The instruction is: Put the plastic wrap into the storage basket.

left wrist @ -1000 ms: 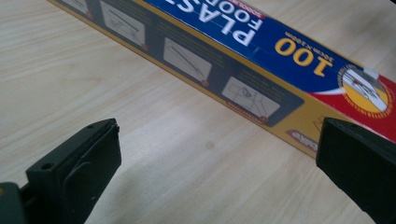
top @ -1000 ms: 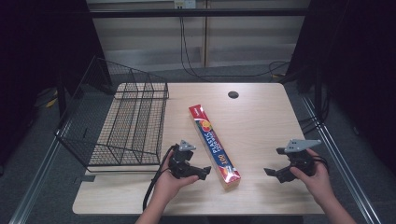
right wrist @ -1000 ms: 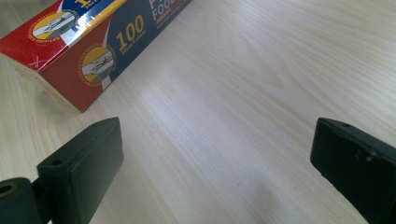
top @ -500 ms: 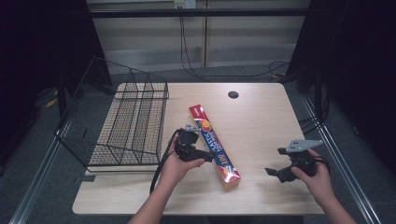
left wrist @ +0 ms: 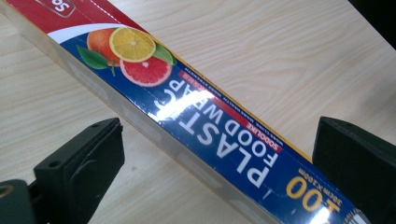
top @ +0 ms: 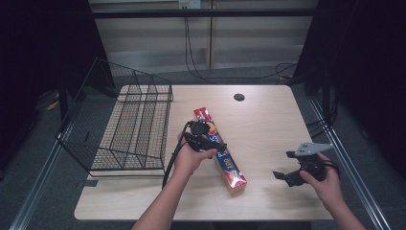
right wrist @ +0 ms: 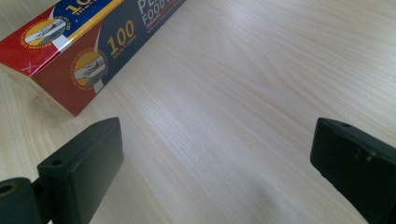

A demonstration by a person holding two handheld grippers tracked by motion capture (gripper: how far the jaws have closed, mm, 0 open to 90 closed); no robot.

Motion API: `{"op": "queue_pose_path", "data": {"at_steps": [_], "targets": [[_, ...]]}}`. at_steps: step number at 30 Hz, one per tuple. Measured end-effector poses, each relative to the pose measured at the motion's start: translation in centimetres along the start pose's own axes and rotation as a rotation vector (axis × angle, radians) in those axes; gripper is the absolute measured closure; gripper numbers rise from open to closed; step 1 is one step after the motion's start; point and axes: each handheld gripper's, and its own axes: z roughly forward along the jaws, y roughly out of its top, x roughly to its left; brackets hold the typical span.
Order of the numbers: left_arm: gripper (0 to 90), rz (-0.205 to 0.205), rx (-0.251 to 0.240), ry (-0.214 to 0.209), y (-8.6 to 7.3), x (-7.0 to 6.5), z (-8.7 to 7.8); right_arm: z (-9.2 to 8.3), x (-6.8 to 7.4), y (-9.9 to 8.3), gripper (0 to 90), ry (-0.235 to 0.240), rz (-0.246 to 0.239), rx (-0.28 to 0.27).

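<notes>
Cardboard food wrap box (top: 220,151), blue and red with citrus print, is lying diagonally across the middle of the pale wood desk (top: 268,120). Left tongs (top: 205,139) are hovering right over its middle section, jaws spread wide with the box (left wrist: 201,116) running between them, not touching either jaw. Right tongs (top: 292,167) are sitting low over the desk's right side, well apart from the box, jaws also spread, the box's near end (right wrist: 70,56) showing ahead. Black wire rack (top: 131,129) is resting along the desk's left edge.
</notes>
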Motion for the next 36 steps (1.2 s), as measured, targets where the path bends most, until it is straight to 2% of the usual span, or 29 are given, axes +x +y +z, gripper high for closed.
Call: {"op": "queue_pose_path", "data": {"at_steps": [3, 8, 11, 17, 23, 31, 36], "targets": [[2.7, -0.004, 0.02, 0.001, 0.5, 0.0, 0.5, -0.1, 0.0, 0.0, 2.6, -0.002, 0.002, -0.004], [3.2, -0.033, 0.034, 0.02, 0.9, -0.2, 1.4, 0.0, 0.1, 0.0, 2.7, 0.001, -0.002, -0.001], [3.4, -0.04, 0.056, 0.049, 1.0, -0.2, 1.9, 0.0, 0.1, 0.1, 2.7, 0.0, -0.006, -0.003], [3.3, -0.068, 0.049, 0.08, 1.1, -0.3, 2.6, 0.1, 0.2, 0.1, 2.8, -0.003, -0.009, -0.001], [3.1, -0.088, 0.067, 0.088, 0.8, -0.5, 3.5, 0.2, 0.4, 0.2, 2.8, 0.001, -0.01, -0.004], [2.3, -0.087, 0.078, 0.101, 0.4, -0.8, 4.1, 0.3, 0.5, 0.3, 2.8, 0.003, -0.011, -0.015], [1.6, -0.095, 0.102, 0.087, -0.1, -0.8, 4.8, 0.2, 0.4, 0.3, 2.8, -0.003, -0.004, -0.014]]}}
